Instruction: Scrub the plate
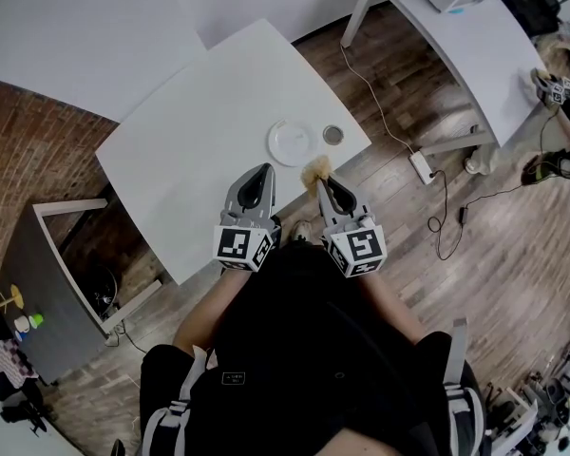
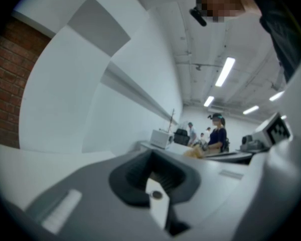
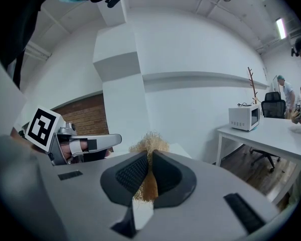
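Plate point(image 1: 291, 142), white, round, tan scrubber point(image 1: 313, 169) in right tongs point(image 3: 149, 159)

Open tabletop point(image 1: 195, 136) leftward; cup point(image 1: 333, 135), perhaps, beside plate point(image 1: 291, 142)

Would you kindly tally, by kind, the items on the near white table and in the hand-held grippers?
Plate: 1
Small grey round dish: 1
Tan scrubber: 1, clamped in the right hand-held gripper
Total: 3
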### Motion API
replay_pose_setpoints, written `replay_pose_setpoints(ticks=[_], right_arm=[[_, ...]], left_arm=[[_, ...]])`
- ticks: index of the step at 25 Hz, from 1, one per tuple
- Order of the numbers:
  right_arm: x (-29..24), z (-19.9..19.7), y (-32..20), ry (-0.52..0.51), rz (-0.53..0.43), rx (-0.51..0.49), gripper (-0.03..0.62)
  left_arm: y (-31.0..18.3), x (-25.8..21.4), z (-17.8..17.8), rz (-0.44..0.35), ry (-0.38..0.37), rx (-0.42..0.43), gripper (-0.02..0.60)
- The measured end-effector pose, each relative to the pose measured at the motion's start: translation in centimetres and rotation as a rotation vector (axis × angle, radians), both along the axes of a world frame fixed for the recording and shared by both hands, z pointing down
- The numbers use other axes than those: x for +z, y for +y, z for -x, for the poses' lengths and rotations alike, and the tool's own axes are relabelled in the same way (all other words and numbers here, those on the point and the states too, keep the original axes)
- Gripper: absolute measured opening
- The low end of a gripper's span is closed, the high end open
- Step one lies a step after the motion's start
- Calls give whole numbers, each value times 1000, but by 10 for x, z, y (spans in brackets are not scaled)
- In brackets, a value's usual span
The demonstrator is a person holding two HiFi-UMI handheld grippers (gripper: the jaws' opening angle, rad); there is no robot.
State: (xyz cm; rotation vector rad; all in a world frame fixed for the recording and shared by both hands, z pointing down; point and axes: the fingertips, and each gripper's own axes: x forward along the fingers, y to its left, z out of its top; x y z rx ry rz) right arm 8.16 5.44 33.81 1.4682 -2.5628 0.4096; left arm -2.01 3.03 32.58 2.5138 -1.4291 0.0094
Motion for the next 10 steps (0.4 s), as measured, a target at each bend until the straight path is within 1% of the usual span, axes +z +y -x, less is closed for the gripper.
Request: replay_pose_setpoints(ticks=[10], right_arm=[[1,-3,-1,-1,2,3,28]], left_arm=[[-3,0,-1,2,-4,8,2]])
